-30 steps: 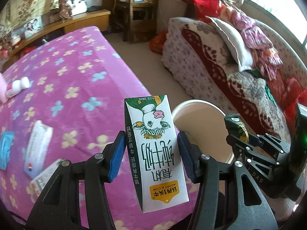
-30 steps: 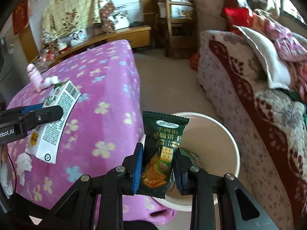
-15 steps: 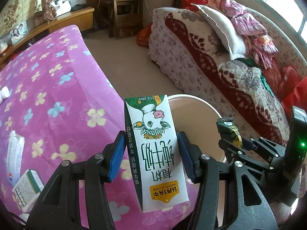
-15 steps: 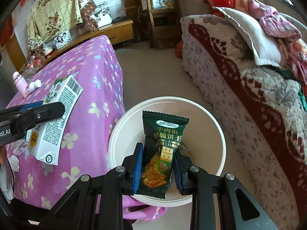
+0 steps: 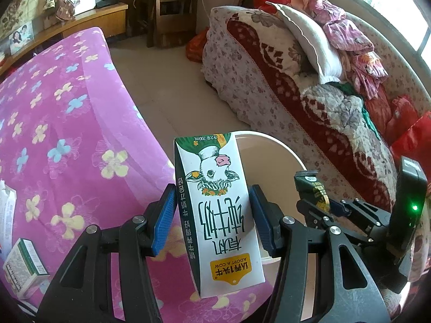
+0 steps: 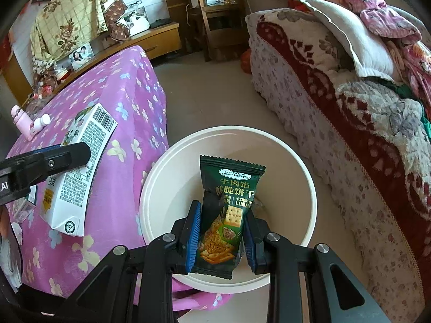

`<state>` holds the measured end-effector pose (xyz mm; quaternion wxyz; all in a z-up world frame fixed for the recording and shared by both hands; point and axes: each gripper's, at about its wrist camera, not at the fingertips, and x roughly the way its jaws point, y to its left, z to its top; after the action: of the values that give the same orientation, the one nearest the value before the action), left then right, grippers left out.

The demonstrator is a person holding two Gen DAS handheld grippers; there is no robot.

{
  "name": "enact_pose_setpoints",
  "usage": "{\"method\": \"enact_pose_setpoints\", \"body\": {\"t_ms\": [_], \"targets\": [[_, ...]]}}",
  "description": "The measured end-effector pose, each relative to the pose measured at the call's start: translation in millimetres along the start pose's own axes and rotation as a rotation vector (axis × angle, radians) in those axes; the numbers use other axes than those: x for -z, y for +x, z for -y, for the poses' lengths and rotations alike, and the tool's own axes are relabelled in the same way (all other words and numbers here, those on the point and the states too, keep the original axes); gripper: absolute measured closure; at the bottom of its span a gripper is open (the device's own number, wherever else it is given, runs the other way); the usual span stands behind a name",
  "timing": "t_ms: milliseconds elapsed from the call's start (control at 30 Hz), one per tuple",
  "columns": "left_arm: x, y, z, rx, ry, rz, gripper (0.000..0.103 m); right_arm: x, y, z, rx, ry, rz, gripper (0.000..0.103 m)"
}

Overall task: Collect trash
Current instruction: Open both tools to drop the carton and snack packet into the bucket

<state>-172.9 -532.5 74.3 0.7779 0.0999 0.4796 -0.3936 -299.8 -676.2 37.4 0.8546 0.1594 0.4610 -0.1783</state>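
Hanging over the white bin (image 6: pixel 309 188), a biscuit packet (image 6: pixel 229 210) is clamped in the right gripper (image 6: pixel 222 231); the milk carton (image 5: pixel 215 210) is gripped by the left gripper (image 5: pixel 212 215) at the rim. Neither is dropped yet; a small box (image 5: pixel 23 266) is left on the purple cloth (image 5: pixel 67 134).

A lived-in room of a family home, daylight coming through the window

A sofa (image 5: pixel 282 62) under a floral throw carries a heaped pillow (image 5: pixel 309 43) and bundled clothes; a table in a pink flowered cloth (image 6: pixel 118 94) stands opposite; a wooden sideboard (image 6: pixel 159 37) along the wall holds a framed family photo (image 6: pixel 82 53) and draped patterned fabric, beside a wooden chair (image 6: pixel 212 13); a cream bin (image 6: pixel 301 177) sits on the pale tiled floor (image 5: pixel 167 80)
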Motion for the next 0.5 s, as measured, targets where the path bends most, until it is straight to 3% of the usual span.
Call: {"method": "enact_pose_setpoints", "body": {"t_ms": [400, 467, 500], "targets": [[-2.2, 3.0, 1.9, 0.041, -0.023, 0.008, 0.049, 1.1, 5.2, 3.4, 0.000, 0.014, -0.014, 0.075], [-2.8, 5.3, -0.3, 0.066, -0.038, -0.005, 0.049, 0.1, 6.5, 4.9, -0.008, 0.026, -0.015, 0.067], [-3.6, 6.3, -1.9, 0.074, -0.045, -0.013, 0.048, -0.2, 6.3, 5.6, -0.005, 0.035, -0.010, 0.054]]}}
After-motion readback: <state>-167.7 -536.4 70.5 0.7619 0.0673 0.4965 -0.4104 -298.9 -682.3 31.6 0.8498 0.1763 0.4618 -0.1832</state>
